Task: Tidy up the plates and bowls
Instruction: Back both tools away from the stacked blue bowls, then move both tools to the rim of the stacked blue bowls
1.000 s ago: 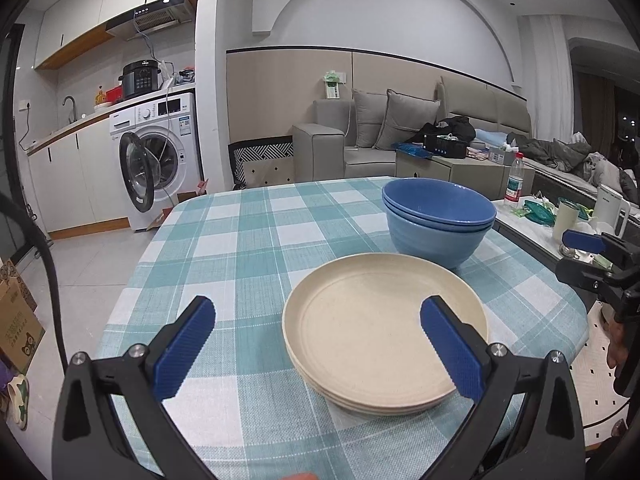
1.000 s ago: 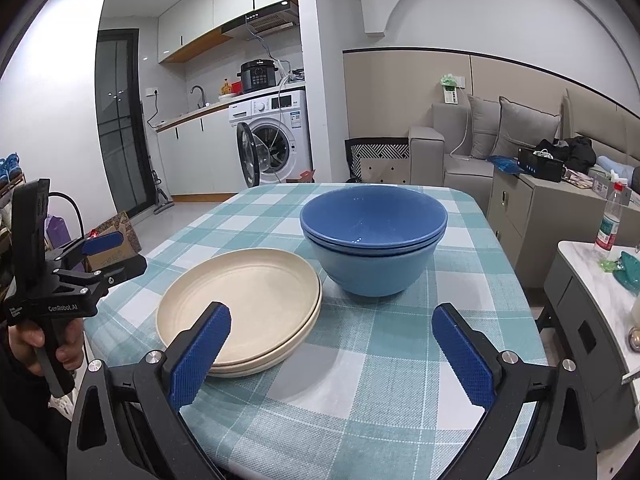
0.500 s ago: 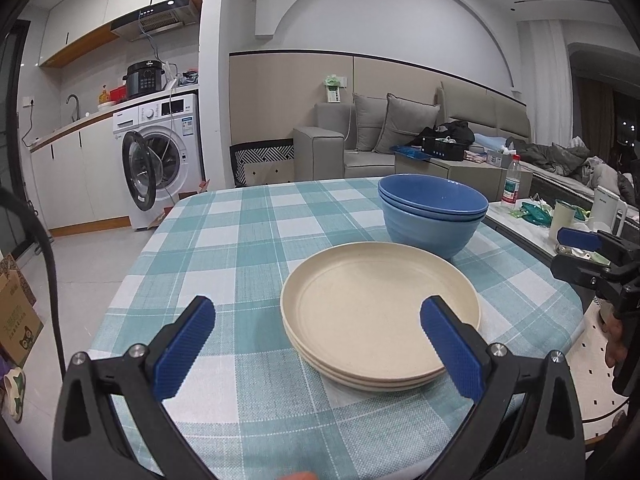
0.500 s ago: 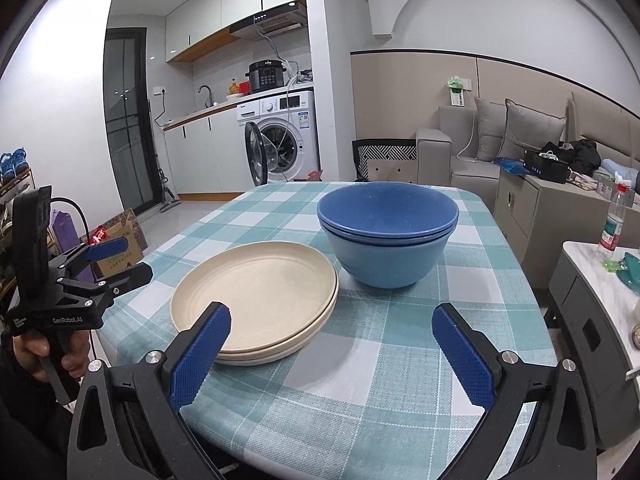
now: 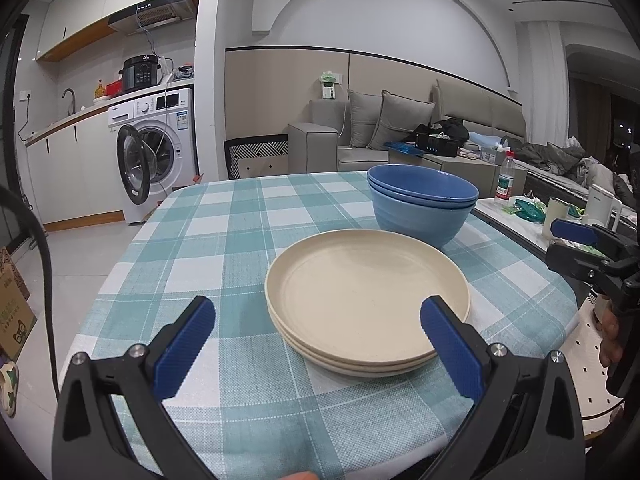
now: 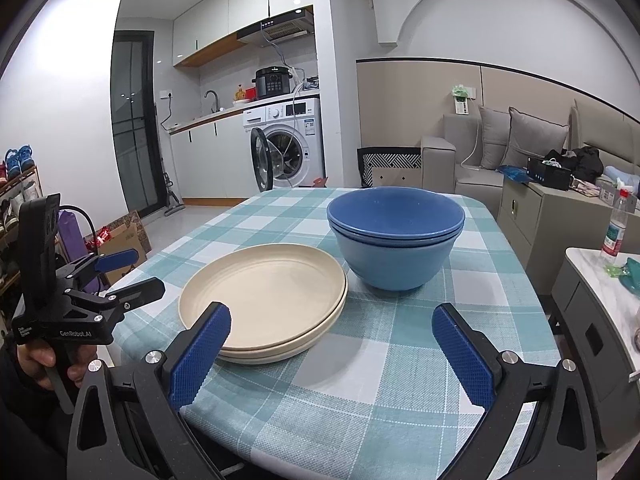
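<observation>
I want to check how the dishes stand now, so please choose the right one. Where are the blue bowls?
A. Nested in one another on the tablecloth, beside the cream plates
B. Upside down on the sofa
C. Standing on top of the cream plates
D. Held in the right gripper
A: the blue bowls sit one inside the other, upright on the checked tablecloth next to the stacked cream plates, and neither gripper holds anything.
</observation>
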The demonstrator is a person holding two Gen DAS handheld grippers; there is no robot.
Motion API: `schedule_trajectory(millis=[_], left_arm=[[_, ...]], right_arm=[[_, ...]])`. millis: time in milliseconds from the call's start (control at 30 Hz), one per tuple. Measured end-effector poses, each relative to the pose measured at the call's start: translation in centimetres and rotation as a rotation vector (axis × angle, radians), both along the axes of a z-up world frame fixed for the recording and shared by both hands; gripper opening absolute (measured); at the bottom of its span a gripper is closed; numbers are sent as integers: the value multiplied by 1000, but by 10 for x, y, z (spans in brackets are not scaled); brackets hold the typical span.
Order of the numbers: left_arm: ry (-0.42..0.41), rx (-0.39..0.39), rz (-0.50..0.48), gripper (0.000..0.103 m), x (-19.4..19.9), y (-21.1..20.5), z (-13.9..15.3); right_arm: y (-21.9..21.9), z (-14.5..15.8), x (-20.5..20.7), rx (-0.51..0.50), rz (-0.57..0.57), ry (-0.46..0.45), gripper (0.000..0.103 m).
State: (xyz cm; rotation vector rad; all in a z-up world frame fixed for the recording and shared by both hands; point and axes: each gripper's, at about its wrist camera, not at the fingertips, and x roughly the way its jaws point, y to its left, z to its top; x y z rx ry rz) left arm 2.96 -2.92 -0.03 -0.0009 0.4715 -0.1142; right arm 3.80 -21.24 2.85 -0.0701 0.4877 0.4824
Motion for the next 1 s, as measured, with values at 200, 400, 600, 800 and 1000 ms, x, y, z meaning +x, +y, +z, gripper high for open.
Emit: schedule_trajectory(millis=[200, 400, 600, 800, 1000], left_arm=[[-1, -10, 4, 103, -1, 0, -2], [-5, -22, 9, 103, -1, 3, -2], [-7, -19, 9, 103, -1, 4, -3], [-6, -20, 9, 103, -1, 4, -2], [0, -8, 5, 103, 1, 2, -1]], right_arm=[[0, -2, -2, 2, 3, -5, 102], [1, -1, -4, 7, 10, -13, 102], [1, -1, -5, 4, 13, -17, 102], [3, -1, -6, 3, 13, -19, 102], [1, 1, -4, 8, 6, -15, 102]])
